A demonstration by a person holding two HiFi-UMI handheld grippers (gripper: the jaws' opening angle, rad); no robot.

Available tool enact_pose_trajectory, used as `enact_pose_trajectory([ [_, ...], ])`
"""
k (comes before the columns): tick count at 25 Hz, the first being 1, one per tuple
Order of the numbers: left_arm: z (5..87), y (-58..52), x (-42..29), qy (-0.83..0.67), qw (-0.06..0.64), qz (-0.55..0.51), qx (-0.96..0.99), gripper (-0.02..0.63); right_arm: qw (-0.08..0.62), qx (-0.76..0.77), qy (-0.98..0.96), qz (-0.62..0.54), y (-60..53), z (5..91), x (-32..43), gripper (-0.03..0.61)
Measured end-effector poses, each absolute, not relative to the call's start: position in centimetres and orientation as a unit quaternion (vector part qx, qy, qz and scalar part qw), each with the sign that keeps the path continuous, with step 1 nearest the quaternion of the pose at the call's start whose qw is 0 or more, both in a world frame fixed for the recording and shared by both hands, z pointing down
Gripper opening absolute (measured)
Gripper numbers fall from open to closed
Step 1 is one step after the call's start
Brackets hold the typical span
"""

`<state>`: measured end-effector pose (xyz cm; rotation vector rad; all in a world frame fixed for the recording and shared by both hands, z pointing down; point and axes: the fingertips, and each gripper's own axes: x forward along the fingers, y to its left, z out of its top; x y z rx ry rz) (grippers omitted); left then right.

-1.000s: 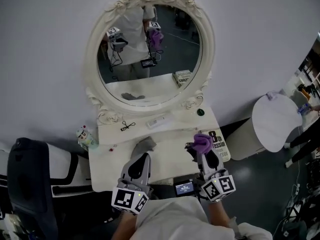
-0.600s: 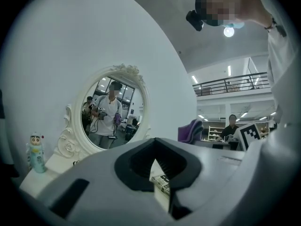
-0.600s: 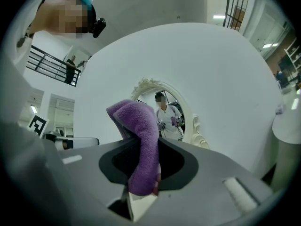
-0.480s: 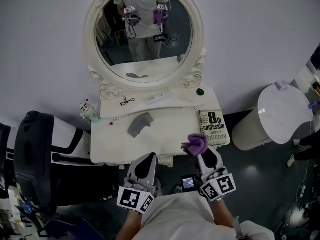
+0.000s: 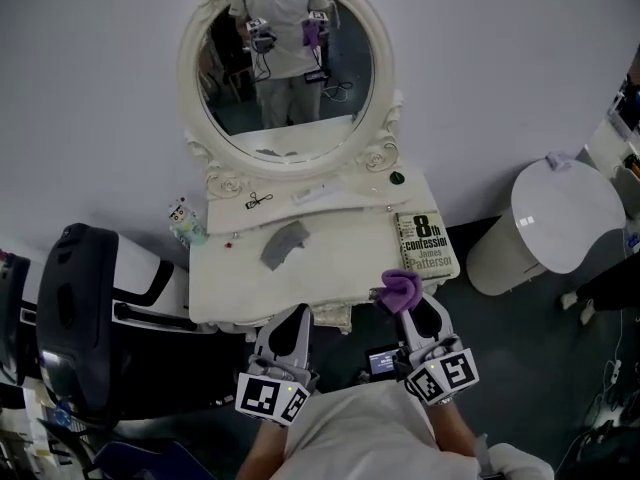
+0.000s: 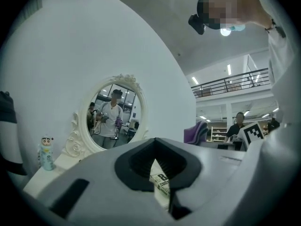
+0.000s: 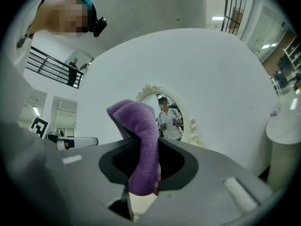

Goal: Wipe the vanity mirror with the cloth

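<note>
Head view: both grippers, left [image 5: 296, 315] and right [image 5: 401, 306], hang at the table's [image 5: 228, 290] near edge, well apart from the mirror [image 5: 285, 68] behind it.

Left gripper view: jaws together, nothing between them.

Right gripper view: jaws clamped on the purple cloth [image 5: 401, 287].

Wiping looks not yet begun. The next move calls for a long reach across the table to put the cloth on the glass.

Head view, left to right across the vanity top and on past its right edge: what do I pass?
Small figurine → grey cloth → book → white round bin, off the table.
</note>
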<state>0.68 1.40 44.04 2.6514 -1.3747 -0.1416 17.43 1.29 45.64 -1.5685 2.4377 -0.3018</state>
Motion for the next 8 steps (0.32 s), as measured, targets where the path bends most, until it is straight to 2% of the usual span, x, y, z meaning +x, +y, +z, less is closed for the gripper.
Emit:
enact_pose_trajectory([
  [4, 43.4, 2.5, -0.8, -0.425, 0.066, -0.047, 0.902, 0.007, 0.106, -0.553, 0.821, -0.099, 2.1, 45.2, 15.7, 0.106],
  [8, 42.6, 3.4, -6.3, -0.425, 0.05, -0.051, 0.902, 0.006, 0.106, -0.548, 0.823, -0.101, 2.2, 45.2, 10.9, 0.106],
])
